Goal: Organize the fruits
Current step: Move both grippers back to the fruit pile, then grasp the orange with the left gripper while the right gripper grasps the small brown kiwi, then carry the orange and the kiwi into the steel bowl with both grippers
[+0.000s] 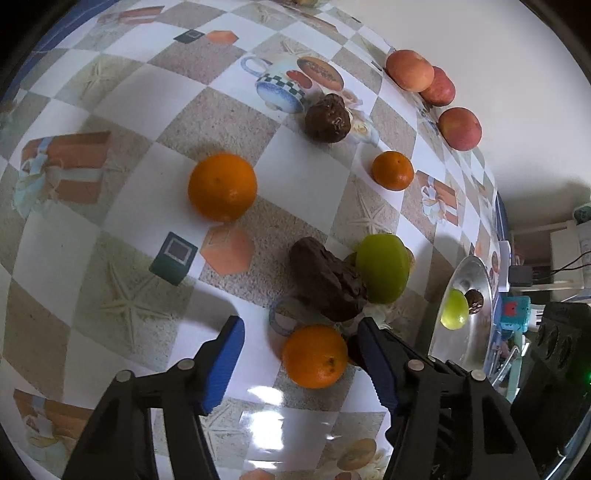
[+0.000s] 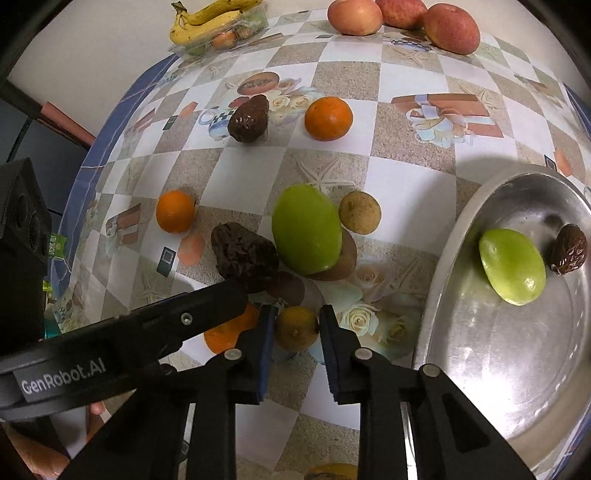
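**Two tools bracket small fruit beside the metal bowl**

Just left of the metal bowl (image 2: 461, 229), nearest the camera, the right tool (image 2: 295, 325) has its blue pads apart on either side of a small yellowish-brown fruit (image 2: 296, 328) resting on the desk (image 2: 406, 155); whether the pads touch its skin cannot be told. The fruit looks light, firm and round, so it would likely roll or squirt out if pinched off-centre; the widest middle is the sensible place to grip, with modest pressure.

On the far side of that fruit from the bowl, the left tool (image 1: 301, 339) stands wide apart around an orange (image 1: 316, 356), its right finger close to the peel. The orange should be heavier, firm, with a dimpled skin that grips well.

Beyond these, away from the bowl's near rim, a wrinkled brown fruit (image 2: 243, 254) leans against a green fruit (image 2: 306, 229). Inside the bowl lie another green fruit (image 2: 511, 266) and a brown one (image 2: 569, 249). Farthest off, three apples (image 2: 402, 18) line the desk's edge.

Both tools reach forward, tilted down toward the desk.
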The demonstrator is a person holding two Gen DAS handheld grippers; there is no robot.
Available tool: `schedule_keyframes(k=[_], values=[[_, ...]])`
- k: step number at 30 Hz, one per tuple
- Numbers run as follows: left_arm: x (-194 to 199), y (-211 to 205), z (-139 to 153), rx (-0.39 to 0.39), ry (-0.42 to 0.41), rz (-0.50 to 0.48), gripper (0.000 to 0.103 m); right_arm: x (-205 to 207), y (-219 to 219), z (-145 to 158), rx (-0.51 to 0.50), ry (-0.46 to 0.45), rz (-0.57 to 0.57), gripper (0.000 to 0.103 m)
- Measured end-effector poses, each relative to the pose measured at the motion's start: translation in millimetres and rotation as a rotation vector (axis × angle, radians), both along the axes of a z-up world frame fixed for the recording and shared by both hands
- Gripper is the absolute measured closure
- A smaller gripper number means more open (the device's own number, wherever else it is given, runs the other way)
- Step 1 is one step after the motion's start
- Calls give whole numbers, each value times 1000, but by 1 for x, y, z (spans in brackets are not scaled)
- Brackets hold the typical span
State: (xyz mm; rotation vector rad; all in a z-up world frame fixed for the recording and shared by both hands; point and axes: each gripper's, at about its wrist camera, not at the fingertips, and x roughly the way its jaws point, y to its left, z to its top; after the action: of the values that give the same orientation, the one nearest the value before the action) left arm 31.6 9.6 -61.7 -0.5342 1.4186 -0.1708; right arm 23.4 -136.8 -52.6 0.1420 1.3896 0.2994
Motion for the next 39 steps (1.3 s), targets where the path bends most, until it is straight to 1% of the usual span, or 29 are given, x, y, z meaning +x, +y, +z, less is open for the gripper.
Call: schedule_keyframes(k=[3,5,7,13,15,17,18,19,21,23,29,31,34,37,39], values=[[0,-2,0,-1,2,-6,37,-1,-7,2,-35,-3,-17,77],[0,-4,0,10,-2,-19,40,0,-12,3,-63,-9,-28,77],[0,-7,-1,24,-4,-31,44,0,-16,3,-58,-5,-37,77],[-1,-12,0,65,-18,-60,45,-1,-15,0,-50,3,-27,77],[-1,-12,-1,66,-18,-60,46,-1,-13,1,-59,-1,-21,77],[-1,-13,-1,58,-18,-60,49,0,-12,0,-62,-2,-17,77],[-1,-12,-2,50,-16,-61,53,0,-12,0,-59,0,-16,77],[-2,-13,-3,34,-14,-61,58,-1,-11,-1,-55,4,-16,77],[-2,-14,-7,-13,4,-57,63,1,-8,-3,-57,10,-16,77],[-3,-15,-7,-24,9,-57,64,2,-6,-6,-78,12,-17,77],[-4,-14,-6,-34,9,-50,66,4,-7,-6,-74,11,-23,78],[-5,-12,-3,-36,-2,-50,66,4,-9,-5,-61,13,-29,78],[-4,-10,6,-47,-35,-48,66,2,-16,4,-50,-9,-40,78],[-4,-8,21,-44,-96,-47,66,1,-20,15,-25,-39,-50,78],[-3,-9,32,-59,-145,-53,66,1,-23,25,-13,-67,-62,78]])
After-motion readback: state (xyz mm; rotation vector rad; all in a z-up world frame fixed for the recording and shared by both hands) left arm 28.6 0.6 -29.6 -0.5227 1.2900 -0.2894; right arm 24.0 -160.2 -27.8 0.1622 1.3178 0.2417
